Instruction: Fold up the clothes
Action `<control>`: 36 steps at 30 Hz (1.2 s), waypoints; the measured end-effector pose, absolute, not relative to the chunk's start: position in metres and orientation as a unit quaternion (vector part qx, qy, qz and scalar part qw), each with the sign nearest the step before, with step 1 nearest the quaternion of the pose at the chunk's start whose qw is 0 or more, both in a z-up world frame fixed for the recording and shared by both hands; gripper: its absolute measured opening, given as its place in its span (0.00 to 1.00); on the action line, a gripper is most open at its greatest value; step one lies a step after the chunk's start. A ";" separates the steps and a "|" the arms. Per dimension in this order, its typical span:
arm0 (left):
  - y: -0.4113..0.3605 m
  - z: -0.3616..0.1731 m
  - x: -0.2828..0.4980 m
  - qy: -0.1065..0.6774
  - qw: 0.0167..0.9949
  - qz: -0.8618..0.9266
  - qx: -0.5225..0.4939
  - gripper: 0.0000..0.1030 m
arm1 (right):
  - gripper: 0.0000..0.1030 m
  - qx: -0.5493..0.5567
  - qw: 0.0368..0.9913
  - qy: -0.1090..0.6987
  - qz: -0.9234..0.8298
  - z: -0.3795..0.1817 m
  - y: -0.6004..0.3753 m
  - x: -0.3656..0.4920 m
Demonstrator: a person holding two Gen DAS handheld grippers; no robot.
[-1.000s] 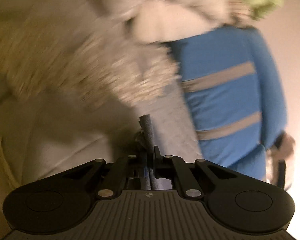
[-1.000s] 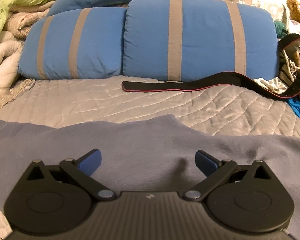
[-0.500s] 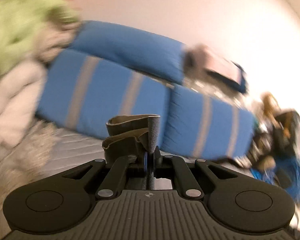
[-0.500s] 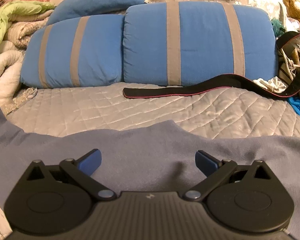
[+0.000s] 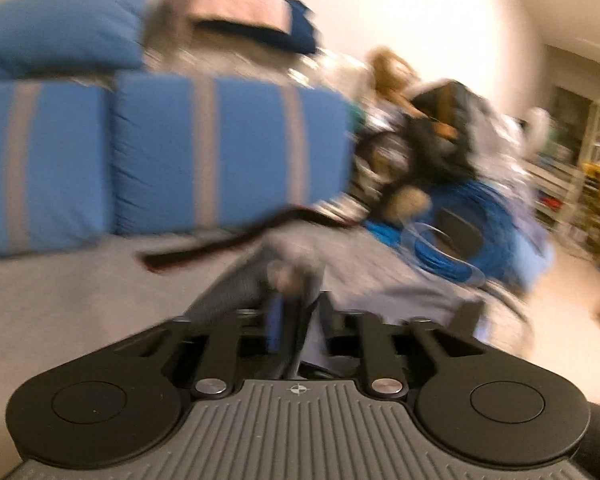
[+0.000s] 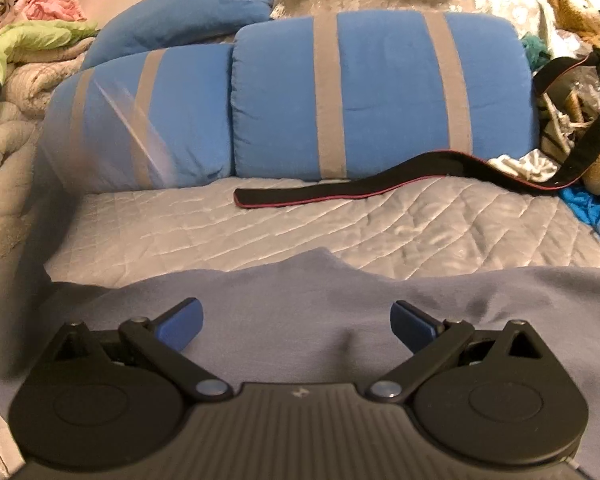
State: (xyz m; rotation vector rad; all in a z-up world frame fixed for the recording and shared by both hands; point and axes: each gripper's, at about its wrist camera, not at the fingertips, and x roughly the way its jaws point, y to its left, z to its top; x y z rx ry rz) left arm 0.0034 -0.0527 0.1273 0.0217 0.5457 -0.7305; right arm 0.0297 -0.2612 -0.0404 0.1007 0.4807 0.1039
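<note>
Grey-blue fabric is the task item: a garment (image 6: 300,320) spread across the near edge of the bed (image 6: 340,232), directly under the right tongs (image 6: 298,320).

Changes over the last second:
- Left tongs (image 5: 296,304) have swung from facing the blanket pile at the left edge of the bed to facing along the pillows (image 5: 220,148) toward the right edge. The left wrist view is motion-blurred, so the move is judged to be under way.
- Their jaws are clenched on a bunch of the garment, with cloth trailing away to the right in the left wrist view. Exactly which part is gripped cannot be told through the blur.
- In the right wrist view the garment's left portion has lifted off the bed. It now appears as a blurred, semi-transparent sheet rising at the left edge of the bed, in front of the left pillow.
- Right tongs have kept their place: released, jaws wide apart, hovering low over the garment. Contact with the cloth cannot be confirmed.

Meaning for the task: the left side of the garment is judged to be carried over the rest, forming a fold toward the right. The middle and right portions stay flat near the bed's front edge. A strap (image 6: 380,188) lies beyond the garment, along the foot of the pillows, apart from the cloth.
</note>
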 end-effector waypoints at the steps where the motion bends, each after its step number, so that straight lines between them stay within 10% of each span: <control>1: -0.053 0.127 0.003 0.261 0.895 -0.362 0.007 0.41 | 1.00 0.048 0.970 0.236 0.044 -0.039 -0.263 0.027; 7: -0.006 0.132 -0.011 0.218 0.932 -0.291 0.002 0.66 | 1.00 -0.026 0.975 0.222 0.013 -0.010 -0.265 0.003; 22: 0.058 0.092 -0.036 0.258 0.949 -0.177 0.023 0.68 | 0.93 -0.618 0.761 0.108 0.168 -0.072 -0.176 -0.039; 30: 0.053 0.082 -0.040 0.264 0.943 -0.200 0.038 0.68 | 0.60 -0.686 0.672 0.116 0.252 -0.085 -0.156 -0.025; 33: 0.048 0.076 -0.038 0.275 0.938 -0.205 0.042 0.68 | 0.15 -0.682 0.645 0.165 0.304 -0.078 -0.153 -0.012; 36: 0.046 0.073 -0.038 0.285 0.934 -0.213 0.043 0.68 | 0.05 -0.699 0.622 0.158 0.315 -0.068 -0.149 -0.017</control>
